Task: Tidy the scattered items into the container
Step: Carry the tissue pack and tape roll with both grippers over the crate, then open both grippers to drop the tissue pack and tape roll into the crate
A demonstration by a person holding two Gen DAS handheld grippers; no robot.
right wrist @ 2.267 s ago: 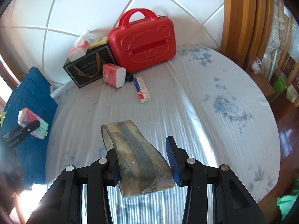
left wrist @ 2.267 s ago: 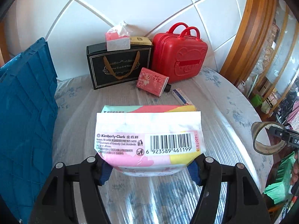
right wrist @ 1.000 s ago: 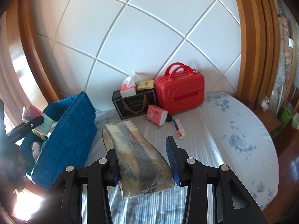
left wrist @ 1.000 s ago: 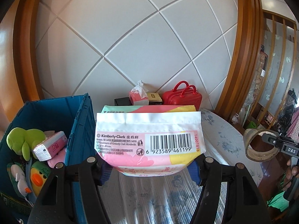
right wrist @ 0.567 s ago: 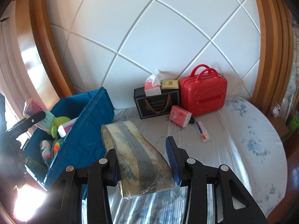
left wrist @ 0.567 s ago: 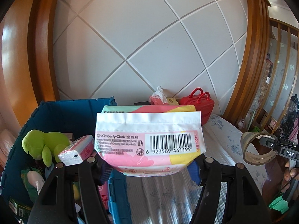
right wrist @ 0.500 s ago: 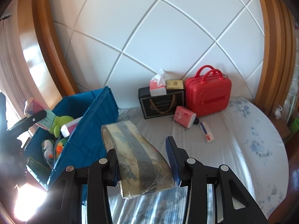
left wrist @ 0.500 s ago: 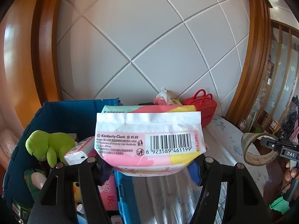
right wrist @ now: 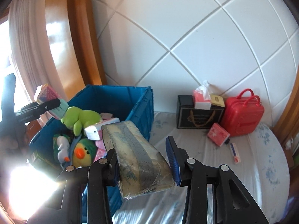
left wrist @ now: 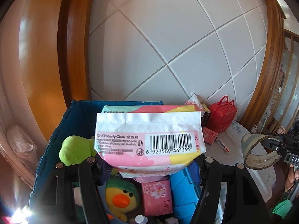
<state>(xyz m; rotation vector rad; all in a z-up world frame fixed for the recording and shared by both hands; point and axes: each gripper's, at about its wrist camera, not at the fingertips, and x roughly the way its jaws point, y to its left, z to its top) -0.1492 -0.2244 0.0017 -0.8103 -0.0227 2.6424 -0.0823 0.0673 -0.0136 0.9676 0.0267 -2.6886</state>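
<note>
Left gripper (left wrist: pixel 149 165) clamped the tissue pack (left wrist: pixel 149 140) above the open blue crate (right wrist: pixel 119 97), which held a green plush (left wrist: pixel 76 150) and duck toy (left wrist: pixel 119 199). Right gripper (right wrist: pixel 143 160) pinched the tape roll (right wrist: pixel 136 156) beside the crate wall. Only the right view showed the black box (right wrist: pixel 198 117), red case (right wrist: pixel 243 115) and bed (right wrist: pixel 261 168) clearly.

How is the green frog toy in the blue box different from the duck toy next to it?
The green frog toy is plain bright green all over, while the duck toy has a yellow face, an orange beak and a green hood. The green frog toy lies higher on the pile, toward the back of the blue box; the duck toy sits lower, nearer the front. Both are soft plush toys already inside the blue box.
</note>
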